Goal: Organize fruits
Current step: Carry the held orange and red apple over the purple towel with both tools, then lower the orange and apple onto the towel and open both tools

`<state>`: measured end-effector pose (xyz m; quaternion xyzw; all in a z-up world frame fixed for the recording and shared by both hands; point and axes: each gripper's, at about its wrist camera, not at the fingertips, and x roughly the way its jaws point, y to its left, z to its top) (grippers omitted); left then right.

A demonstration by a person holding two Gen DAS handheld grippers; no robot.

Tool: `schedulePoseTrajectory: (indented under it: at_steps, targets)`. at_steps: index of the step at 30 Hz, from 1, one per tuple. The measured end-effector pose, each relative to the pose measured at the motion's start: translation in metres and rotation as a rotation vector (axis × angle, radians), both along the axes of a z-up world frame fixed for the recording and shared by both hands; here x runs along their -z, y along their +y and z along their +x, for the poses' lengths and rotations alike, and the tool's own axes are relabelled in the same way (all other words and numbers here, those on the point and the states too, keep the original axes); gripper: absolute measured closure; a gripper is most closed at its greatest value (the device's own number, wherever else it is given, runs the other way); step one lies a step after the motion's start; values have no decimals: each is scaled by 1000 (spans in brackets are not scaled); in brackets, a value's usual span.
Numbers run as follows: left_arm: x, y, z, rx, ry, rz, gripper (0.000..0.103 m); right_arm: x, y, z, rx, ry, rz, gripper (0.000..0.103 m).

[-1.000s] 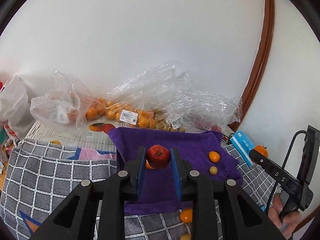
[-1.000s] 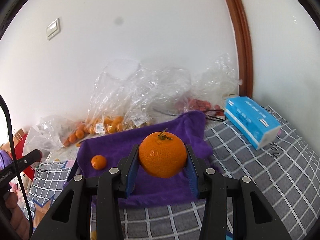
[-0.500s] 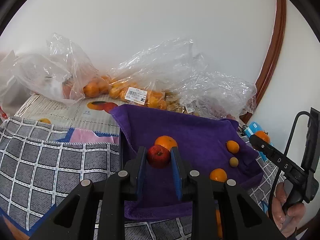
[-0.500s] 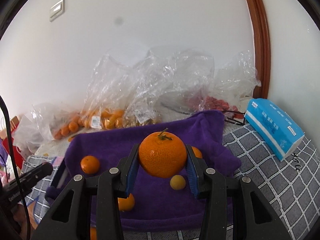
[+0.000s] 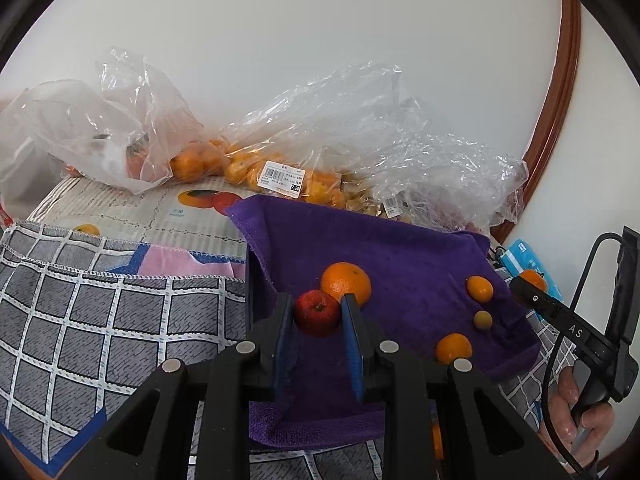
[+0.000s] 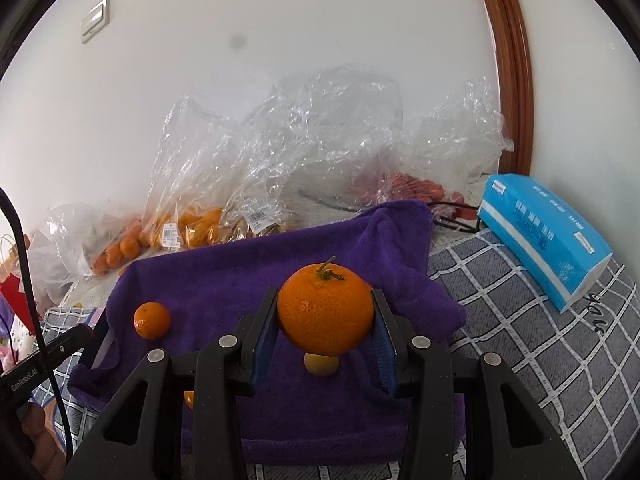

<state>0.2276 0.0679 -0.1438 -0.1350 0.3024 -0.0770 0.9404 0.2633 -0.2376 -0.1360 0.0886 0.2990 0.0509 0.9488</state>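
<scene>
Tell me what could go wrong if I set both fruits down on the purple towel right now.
1. The left gripper holds the red apple right beside a loose orange; lowering could knock it rolling.
2. Under the right gripper and its big orange sits a small yellow fruit; setting down there may squash or shove it.
3. The purple towel is rumpled, so round fruit may roll.

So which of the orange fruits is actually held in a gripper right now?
The big orange with the green stem, clamped in the right gripper above the purple towel. The other orange fruits lie loose on the towel or sit in the plastic bags.
</scene>
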Motion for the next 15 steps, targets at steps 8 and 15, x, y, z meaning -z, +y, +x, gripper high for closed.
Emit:
schedulePoseTrajectory:
  at_steps: [8, 15]
  targets:
    - [1, -4, 1, 34, 7, -3, 80, 9, 16, 1, -36, 30, -49, 60]
    - [4, -6, 4, 67, 26, -9, 80, 16, 21, 3, -48, 59, -68, 60]
